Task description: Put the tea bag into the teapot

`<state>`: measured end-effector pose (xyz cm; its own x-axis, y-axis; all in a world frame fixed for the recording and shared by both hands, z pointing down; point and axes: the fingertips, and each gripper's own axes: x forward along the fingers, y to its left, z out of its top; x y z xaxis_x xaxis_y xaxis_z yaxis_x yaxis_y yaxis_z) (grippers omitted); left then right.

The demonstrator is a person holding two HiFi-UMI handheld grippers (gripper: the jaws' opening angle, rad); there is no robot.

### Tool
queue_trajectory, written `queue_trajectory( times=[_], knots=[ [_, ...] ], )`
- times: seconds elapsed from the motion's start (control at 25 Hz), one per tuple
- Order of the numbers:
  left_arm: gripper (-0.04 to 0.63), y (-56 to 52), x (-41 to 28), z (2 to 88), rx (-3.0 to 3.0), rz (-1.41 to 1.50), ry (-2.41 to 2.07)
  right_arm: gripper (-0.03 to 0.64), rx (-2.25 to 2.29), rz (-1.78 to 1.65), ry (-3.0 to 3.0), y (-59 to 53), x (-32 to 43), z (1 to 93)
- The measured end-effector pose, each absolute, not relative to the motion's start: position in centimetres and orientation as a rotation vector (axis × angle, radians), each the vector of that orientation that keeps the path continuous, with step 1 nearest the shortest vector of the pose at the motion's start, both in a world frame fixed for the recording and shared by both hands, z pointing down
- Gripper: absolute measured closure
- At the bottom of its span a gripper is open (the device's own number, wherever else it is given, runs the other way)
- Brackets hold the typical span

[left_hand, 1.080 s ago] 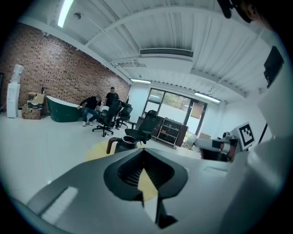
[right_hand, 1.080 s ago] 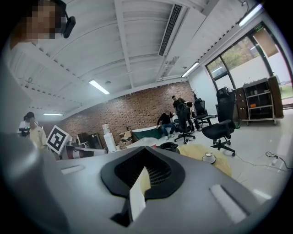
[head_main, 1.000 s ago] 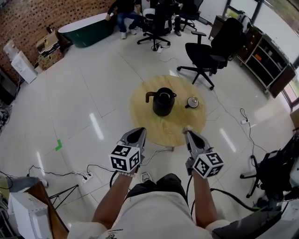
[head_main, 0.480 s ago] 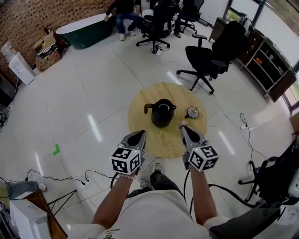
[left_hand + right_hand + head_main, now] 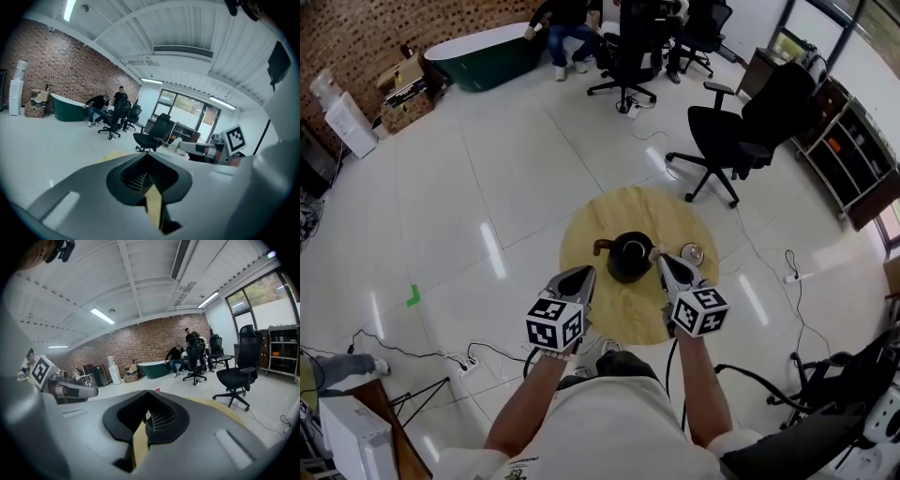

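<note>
A black teapot [image 5: 626, 255] with a brown spout stands on the round wooden table [image 5: 619, 211]. My right gripper [image 5: 657, 255] is raised at the teapot's right rim. Its jaws are closed on a small pale tea bag [image 5: 653, 250] that peeks out at the tips. In the right gripper view the right gripper [image 5: 146, 419] shows only a pale sliver between the closed jaws. My left gripper [image 5: 583, 273] hovers over the table's near left edge, short of the teapot. It is shut, with nothing seen in it, as the left gripper [image 5: 149, 177] also shows in its own view.
A small round lid-like piece [image 5: 691, 251] lies on the table right of the teapot. Black office chairs [image 5: 739, 139] stand beyond the table, and seated people and a green tub [image 5: 478, 54] are farther back. Cables and a power strip [image 5: 473, 354] lie on the floor near my feet.
The table and teapot have come closer beneath me. My right gripper, still shut on the tea bag, has moved forward to the teapot's right rim. The left gripper has barely shifted.
</note>
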<state>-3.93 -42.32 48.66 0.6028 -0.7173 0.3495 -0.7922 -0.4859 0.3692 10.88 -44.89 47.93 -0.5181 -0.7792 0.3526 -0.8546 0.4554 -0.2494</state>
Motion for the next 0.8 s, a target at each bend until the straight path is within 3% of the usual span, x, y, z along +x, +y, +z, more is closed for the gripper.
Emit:
queue_trajectory(
  times=[0.32, 0.8],
  knots=[
    [0.583, -44.7, -3.8, 47.0, 2.295, 0.220, -1.220, 0.614, 1.321, 0.633, -2.489, -48.6, 9.9, 48.1],
    [0.583, -44.5, -3.6, 50.0, 2.219, 0.235, -1.197, 0.609, 1.162, 0.708, -2.305, -49.6, 8.0, 56.6]
  ],
)
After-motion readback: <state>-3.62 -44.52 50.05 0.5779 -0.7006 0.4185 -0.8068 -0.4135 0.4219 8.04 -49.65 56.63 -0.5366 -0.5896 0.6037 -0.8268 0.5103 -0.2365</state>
